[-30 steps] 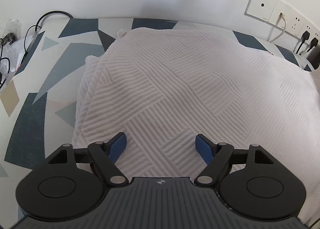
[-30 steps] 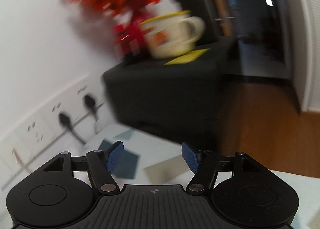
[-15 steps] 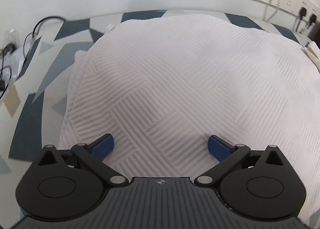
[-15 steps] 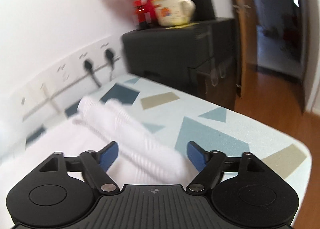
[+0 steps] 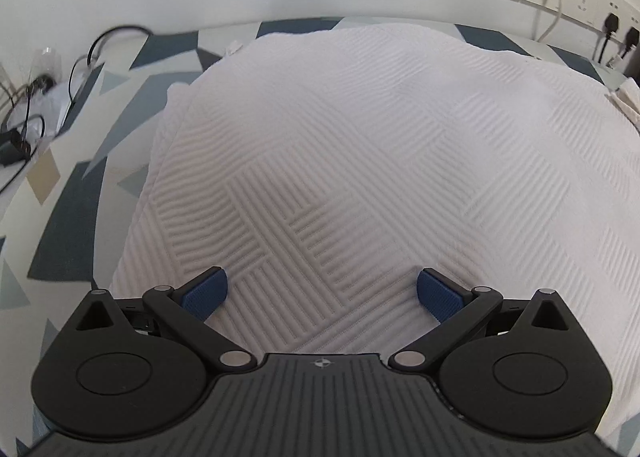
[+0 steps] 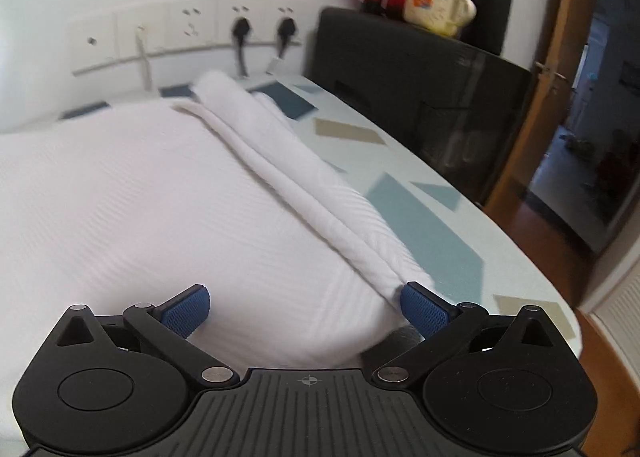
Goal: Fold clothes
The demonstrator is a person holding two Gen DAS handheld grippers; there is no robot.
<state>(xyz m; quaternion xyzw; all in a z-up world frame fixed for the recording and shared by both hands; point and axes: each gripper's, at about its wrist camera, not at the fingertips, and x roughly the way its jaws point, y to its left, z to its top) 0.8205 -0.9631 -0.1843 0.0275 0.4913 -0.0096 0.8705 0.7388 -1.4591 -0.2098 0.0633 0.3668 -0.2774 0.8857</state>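
Observation:
A white ribbed-weave garment (image 5: 360,161) lies flat on the patterned table and fills most of the left wrist view. My left gripper (image 5: 322,295) is open and empty, just above the garment's near part. In the right wrist view the same white garment (image 6: 140,193) has a folded-in strip (image 6: 304,177) along its right edge. My right gripper (image 6: 306,311) is open and empty, low over the garment's near right corner, with its right pad (image 6: 424,315) beside the end of the folded strip.
The table top (image 5: 60,217) has a blue, grey and tan geometric cover. Cables and a clear bag (image 5: 36,105) lie at its far left. Wall sockets with plugs (image 6: 240,29) sit behind it. A black cabinet (image 6: 420,97) with a mug and red flowers stands at the right, beside an open door.
My right gripper has swung down from facing the cabinet and wall to low over the garment's right edge, and its jaws have widened. My left gripper has opened wider and moved slightly forward.

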